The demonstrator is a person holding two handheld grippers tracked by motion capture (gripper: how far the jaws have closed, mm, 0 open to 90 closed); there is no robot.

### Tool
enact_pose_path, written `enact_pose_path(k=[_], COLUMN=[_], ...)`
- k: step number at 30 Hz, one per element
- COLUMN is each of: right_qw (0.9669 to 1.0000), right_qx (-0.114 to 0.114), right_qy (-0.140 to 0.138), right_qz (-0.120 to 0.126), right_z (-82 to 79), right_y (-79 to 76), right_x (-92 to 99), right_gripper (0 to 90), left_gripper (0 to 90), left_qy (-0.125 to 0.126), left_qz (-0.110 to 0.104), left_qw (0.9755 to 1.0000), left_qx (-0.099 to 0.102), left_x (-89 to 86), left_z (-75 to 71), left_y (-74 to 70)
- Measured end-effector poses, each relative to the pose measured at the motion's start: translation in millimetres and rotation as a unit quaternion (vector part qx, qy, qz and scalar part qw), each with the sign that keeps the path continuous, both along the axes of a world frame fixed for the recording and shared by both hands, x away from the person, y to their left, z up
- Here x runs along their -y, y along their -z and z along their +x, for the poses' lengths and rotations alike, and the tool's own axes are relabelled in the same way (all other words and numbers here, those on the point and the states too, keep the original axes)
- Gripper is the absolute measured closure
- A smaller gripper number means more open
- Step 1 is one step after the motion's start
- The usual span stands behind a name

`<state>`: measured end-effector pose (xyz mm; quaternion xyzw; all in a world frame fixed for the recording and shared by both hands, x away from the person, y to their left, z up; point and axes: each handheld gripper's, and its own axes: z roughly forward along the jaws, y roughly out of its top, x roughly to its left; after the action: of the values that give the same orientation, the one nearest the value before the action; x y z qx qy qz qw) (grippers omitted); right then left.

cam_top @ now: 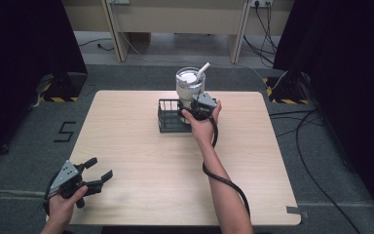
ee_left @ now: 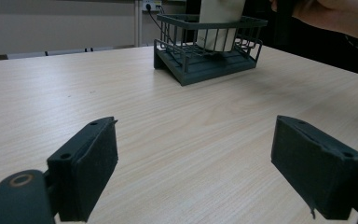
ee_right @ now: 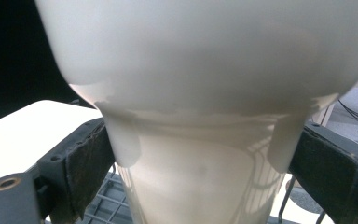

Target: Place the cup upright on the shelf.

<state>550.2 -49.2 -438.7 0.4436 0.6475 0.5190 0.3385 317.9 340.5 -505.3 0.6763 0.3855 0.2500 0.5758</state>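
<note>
A pale cup (cam_top: 190, 85) with a white lid and straw (cam_top: 203, 68) stands in the right end of a black wire basket (cam_top: 168, 122) at the table's far middle. My right gripper (cam_top: 194, 104) is shut on the cup's lower body. In the right gripper view the cup (ee_right: 205, 93) looms close, a pad (ee_right: 86, 163) pressed to each side of its narrow base and the basket's wires (ee_right: 102, 205) below. My left gripper (cam_top: 102, 168) rests open near the table's front left corner, nothing between its jaws. From the left gripper (ee_left: 196, 172) the basket (ee_left: 205, 65) and cup (ee_left: 219, 23) lie straight ahead.
The light wooden table (cam_top: 141, 170) is bare between the left gripper and the basket. Black curtains flank both sides. Cables (cam_top: 316, 126) trail on the grey floor to the right, and a wooden bench (cam_top: 175, 19) stands behind the table.
</note>
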Motion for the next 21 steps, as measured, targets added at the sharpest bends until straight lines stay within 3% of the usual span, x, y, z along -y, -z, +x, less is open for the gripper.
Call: enact_pose_path(k=[21], right_qw=[0.9999], right_qx=[-0.007], right_qy=[-0.008], right_qz=[-0.003], right_z=[-26.7], right_y=[-7.0], right_x=[24.0], right_gripper=[14.8], left_gripper=[14.1], left_qy=[0.000], left_qz=[0.001], left_qw=[1.0000], left_qx=[0.001], left_x=[0.7], left_z=[-0.2], left_y=[-0.2])
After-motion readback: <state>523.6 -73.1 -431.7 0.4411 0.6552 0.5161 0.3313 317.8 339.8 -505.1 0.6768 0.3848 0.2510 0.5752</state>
